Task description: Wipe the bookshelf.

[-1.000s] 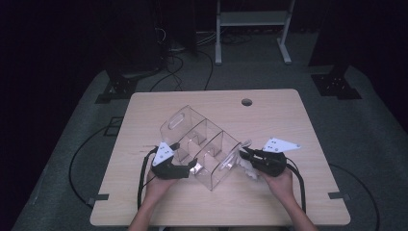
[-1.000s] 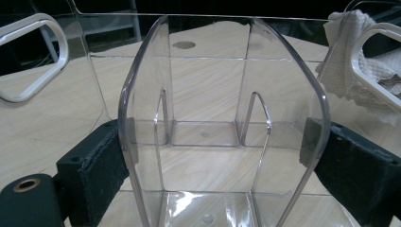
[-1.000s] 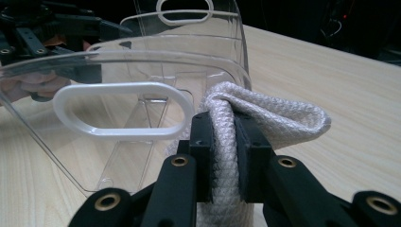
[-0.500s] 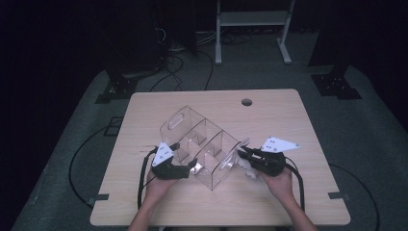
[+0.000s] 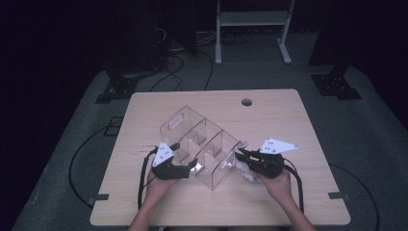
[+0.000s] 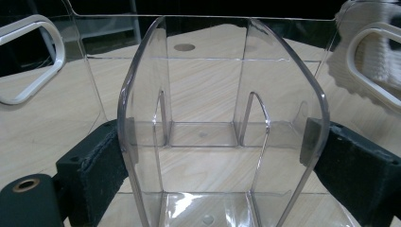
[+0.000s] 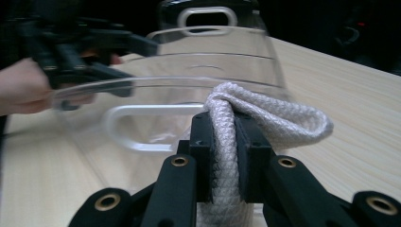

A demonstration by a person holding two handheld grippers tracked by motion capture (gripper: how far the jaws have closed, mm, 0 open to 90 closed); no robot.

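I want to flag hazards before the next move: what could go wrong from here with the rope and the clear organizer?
1. The right gripper pinches the white rope only at a fold, so the loose loop could snag on the clear organizer rim instead of dropping into a compartment.
2. The left gripper clamps just one end wall of the organizer; a push from the rope may pivot or slip it.
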